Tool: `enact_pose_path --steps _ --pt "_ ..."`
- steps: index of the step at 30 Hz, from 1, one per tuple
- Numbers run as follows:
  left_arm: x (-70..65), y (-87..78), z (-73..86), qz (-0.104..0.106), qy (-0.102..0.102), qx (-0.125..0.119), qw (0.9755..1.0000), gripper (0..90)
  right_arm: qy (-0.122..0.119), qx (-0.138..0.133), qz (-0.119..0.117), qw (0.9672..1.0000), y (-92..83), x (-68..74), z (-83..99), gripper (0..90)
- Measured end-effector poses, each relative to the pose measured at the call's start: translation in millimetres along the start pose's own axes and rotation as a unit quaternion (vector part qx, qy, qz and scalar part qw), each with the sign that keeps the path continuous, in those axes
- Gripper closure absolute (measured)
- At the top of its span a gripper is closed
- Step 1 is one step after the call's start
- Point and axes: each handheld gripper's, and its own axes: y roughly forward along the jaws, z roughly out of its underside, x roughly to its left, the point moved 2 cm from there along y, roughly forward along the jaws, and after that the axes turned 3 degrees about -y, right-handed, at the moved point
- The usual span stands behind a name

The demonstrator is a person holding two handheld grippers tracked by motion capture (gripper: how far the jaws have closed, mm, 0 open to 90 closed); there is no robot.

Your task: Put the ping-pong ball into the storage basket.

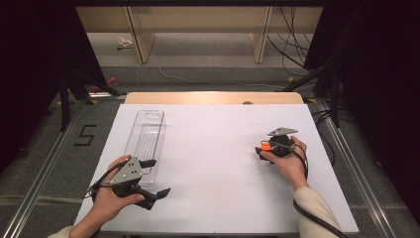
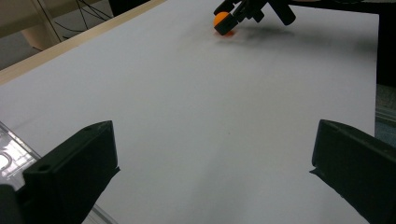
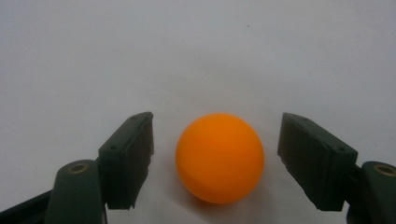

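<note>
Surface: white sheet (image 1: 213,163) covering a wooden table (image 1: 213,97); bare wood strip shows along the far edge.
Room: grey floor around the table, black drapes at both sides, pale shelving at the back, loose cables on the floor at the far right, a "5" marked on the floor (image 1: 86,135) left of the table.
Ball: orange ball (image 3: 219,157), resting on the sheet at the right side of the table; in the high view just an orange spot (image 1: 266,145) at the tongs' tips.
Right tongs: right gripper (image 3: 215,161) held low over the sheet in the right hand (image 1: 289,161), tips pointing toward the table's left. Jaws parted, one on each side of the ball, a visible gap on both sides, so no contact and no grip. Ball sits between them, roughly centred.
Left tongs: left gripper (image 1: 154,177) in the left hand (image 1: 111,196) at the near-left of the sheet, pointing right across the table. Jaws spread wide, nothing between them but bare sheet.
Tray: clear plastic tray (image 1: 146,141), long and narrow, lying flat on the left side of the sheet and running away from the person. Near end is just beside the left gripper's far jaw; touching or not, can't tell. Its corner (image 2: 9,156) shows by that jaw in the left gripper view.
Spacing: ball and tray well apart, opposite sides of the sheet.
Cross-view: left gripper view shows the right gripper (image 2: 233,16) far off across the sheet with the ball (image 2: 223,22) at its tips.
</note>
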Motion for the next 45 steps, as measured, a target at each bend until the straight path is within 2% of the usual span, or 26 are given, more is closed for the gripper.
enact_pose_path --steps 5,25,35,45 --pt "0.0 0.0 0.0 0.0 0.0 0.0 1.0 0.0 0.001 0.004 0.0 1.0 0.4 -0.3 0.6 35.4" --pt "-0.3 0.0 0.0 0.0 0.001 0.001 1.0 0.0 0.003 0.013 -0.005 0.9999 0.0 -1.4 1.5 50.3" --pt "-0.4 0.0 0.0 0.001 0.002 0.001 1.0 0.0 0.003 0.014 -0.008 0.9999 -0.4 -1.2 1.0 51.0" --pt "-0.6 -0.1 0.0 0.001 0.003 0.001 1.0 0.0 0.003 0.005 -0.013 0.9999 -4.3 0.5 -2.8 51.2"
